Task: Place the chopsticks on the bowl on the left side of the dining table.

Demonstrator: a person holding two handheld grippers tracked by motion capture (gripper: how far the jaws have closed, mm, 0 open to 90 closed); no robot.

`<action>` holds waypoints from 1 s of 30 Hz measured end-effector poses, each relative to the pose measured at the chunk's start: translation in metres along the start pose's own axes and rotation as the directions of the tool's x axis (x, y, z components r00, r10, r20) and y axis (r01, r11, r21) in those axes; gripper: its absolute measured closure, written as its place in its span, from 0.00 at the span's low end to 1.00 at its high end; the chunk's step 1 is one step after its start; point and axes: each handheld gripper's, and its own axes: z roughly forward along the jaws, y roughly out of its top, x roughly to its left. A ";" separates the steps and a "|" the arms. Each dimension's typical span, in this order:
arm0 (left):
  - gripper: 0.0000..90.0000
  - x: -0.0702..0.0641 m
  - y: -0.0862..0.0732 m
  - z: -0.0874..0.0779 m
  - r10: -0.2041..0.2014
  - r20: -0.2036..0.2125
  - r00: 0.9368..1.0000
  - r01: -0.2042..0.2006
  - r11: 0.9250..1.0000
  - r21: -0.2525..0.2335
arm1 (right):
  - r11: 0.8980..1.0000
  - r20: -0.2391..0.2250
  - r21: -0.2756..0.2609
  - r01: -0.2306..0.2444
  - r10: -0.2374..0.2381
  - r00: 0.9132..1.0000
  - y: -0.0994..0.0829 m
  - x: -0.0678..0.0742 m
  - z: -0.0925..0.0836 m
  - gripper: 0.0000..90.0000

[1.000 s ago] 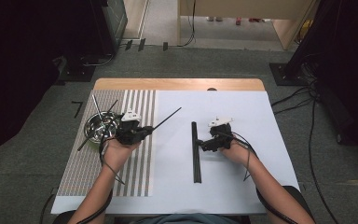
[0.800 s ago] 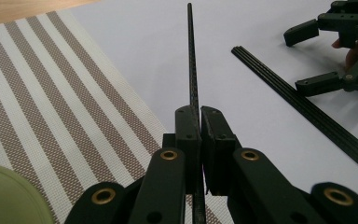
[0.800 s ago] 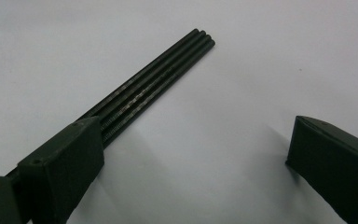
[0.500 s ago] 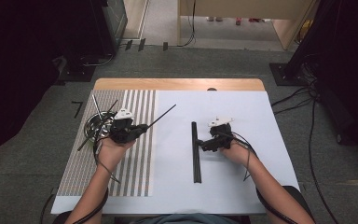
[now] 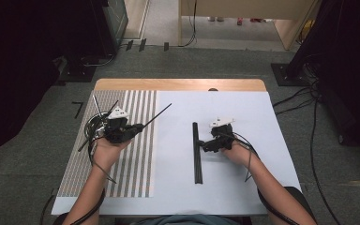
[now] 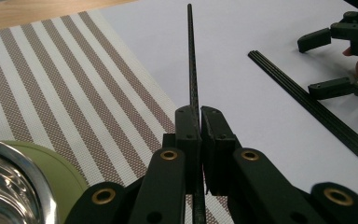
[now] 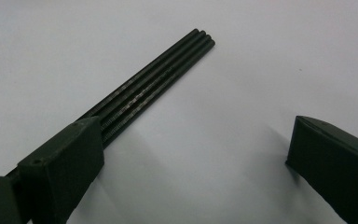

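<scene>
One thin black rod (image 6: pixel 192 60) sits clamped in the left tool (image 6: pixel 199 123); the right tool (image 7: pixel 191 158) gapes wide.

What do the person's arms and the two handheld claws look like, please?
Both forearms are bare, with no sleeves in sight. The left claw and right claw are black, each topped by a pale three-cornered plate and trailing a thin dark cable. Brass-coloured rivets mark the black jaw linkages.

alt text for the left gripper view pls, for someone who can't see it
The left gripper is shut on a thin black rod that points away over a striped placemat and white table cover. At right lie a bundle of black rods and the open right gripper.
</scene>
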 end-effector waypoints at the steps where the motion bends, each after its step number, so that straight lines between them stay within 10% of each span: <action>1: 0.97 0.001 0.000 -0.001 -0.001 -0.001 1.000 0.001 1.000 -0.002 | 1.000 0.000 0.000 0.000 0.000 1.000 0.000 0.000 0.000 0.04; 30: 0.97 0.028 -0.008 -0.028 -0.043 -0.070 0.997 0.041 0.999 -0.020 | 1.000 0.000 -0.001 -0.001 0.001 1.000 0.000 0.000 0.000 0.04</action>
